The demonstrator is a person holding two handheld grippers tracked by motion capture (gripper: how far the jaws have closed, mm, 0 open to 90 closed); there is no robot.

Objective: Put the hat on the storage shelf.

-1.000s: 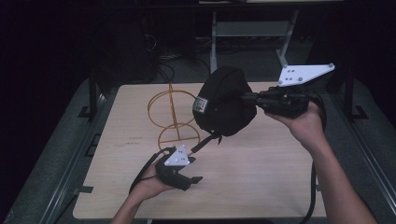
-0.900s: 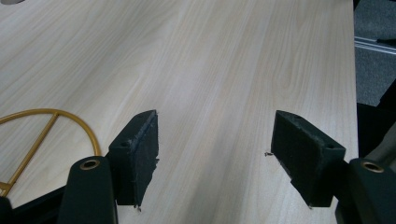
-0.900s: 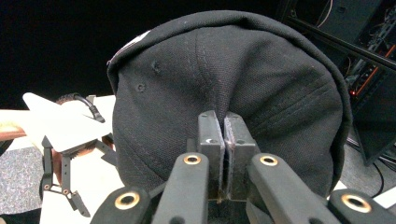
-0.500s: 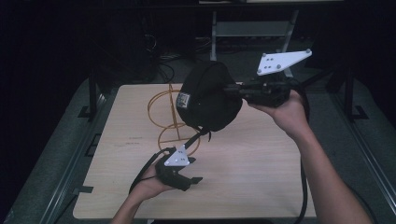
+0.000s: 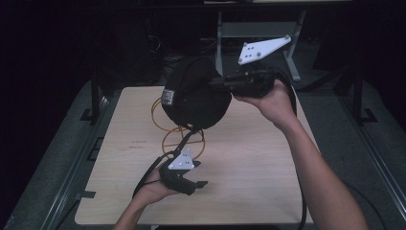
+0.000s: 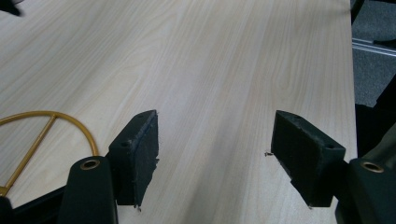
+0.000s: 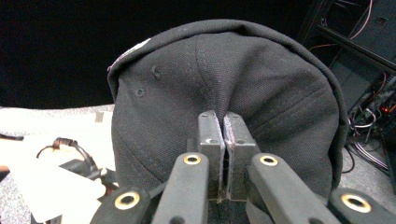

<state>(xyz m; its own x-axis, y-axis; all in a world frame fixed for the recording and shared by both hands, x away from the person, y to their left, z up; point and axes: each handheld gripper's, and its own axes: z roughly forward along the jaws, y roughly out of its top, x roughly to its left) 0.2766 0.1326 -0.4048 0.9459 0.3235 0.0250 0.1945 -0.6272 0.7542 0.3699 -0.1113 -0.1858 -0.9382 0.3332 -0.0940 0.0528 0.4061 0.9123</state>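
Black cotton twill is pinched between my right gripper's (image 7: 222, 122) jaws: the pads meet on a fold of the black cap (image 5: 196, 93), with fabric bunching to either side of them in the right gripper view (stitched eyelets show on the crown to the left of the pinch). From the high view, my right hand (image 5: 268, 98) holds that gripper level above the far half of the wooden table (image 5: 268, 158), and the cap hangs from it in the air, clear of the tabletop, with a small label facing left on its edge. Below and partly behind the cap stands a gold wire stand (image 5: 178, 129), its rings resting on the table. My left gripper (image 6: 215, 149) sits low over the near part of the table in my left hand (image 5: 155, 184). Its jaws stand wide apart with nothing between them but bare wood grain. In the left gripper view, one curved ring of the wire stand lies on the table just beside the left-hand pad.
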